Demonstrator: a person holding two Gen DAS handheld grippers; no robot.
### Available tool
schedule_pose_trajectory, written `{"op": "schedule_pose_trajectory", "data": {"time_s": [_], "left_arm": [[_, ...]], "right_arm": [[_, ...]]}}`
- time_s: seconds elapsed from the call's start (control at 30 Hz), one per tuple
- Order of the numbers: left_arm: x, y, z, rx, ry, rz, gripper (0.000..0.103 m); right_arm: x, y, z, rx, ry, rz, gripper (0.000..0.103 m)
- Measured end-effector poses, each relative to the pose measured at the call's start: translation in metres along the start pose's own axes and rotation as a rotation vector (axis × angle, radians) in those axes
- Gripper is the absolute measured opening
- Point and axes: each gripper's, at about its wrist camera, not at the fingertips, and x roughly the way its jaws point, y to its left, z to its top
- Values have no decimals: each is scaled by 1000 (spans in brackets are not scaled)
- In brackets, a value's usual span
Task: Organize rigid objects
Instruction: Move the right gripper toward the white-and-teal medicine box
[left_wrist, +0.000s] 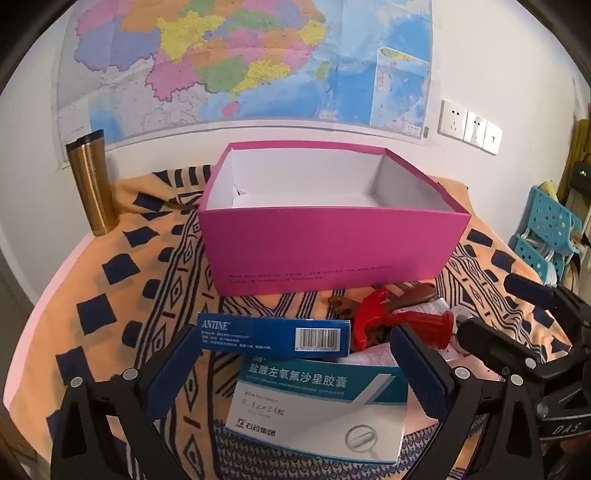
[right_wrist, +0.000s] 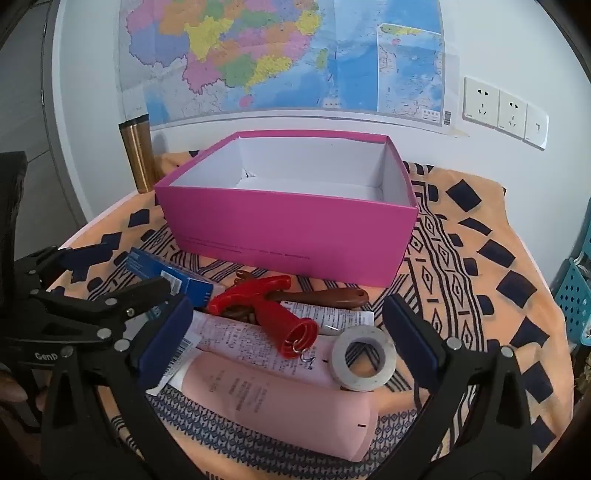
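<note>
An empty pink box (left_wrist: 332, 251) (right_wrist: 295, 236) with a white inside stands on the patterned cloth. In front of it lies a heap. My left gripper (left_wrist: 295, 369) is open over a blue ANTINE carton (left_wrist: 273, 334) and a white-and-teal medicine carton (left_wrist: 317, 406), touching neither. My right gripper (right_wrist: 288, 339) is open above a pink bottle (right_wrist: 277, 402), a pink tube (right_wrist: 258, 343), a red plastic tool (right_wrist: 266, 299) and a grey tape roll (right_wrist: 364, 358). A brown wooden handle (right_wrist: 325, 295) lies behind the red tool. Each view shows the other gripper at its side, also open.
A gold tumbler (left_wrist: 92, 184) (right_wrist: 138, 158) stands at the back left by the wall. Blue perforated baskets (left_wrist: 546, 229) sit past the table's right edge. A map and wall sockets (right_wrist: 502, 110) hang behind. Orange patterned cloth (right_wrist: 480, 258) covers the round table.
</note>
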Motion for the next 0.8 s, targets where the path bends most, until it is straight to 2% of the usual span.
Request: {"op": "schedule_pose_trajectory", "data": {"time_s": [0.13,0.2,0.4,0.8], "left_arm": [[-2,3,2,-9,-10,0,103],[-4,10,0,-14,-19,-2,103],[-6,11,-1,-19,-22,8,103],[-5,13,-3,-20,-25,10,103]], "right_arm": [[-5,7,-5,10,-27,7,103],[-2,7,-3,22,1,21,103],[-1,4,-6,35,-7,67,103],[2,5,-6,36,-9,75,103]]}}
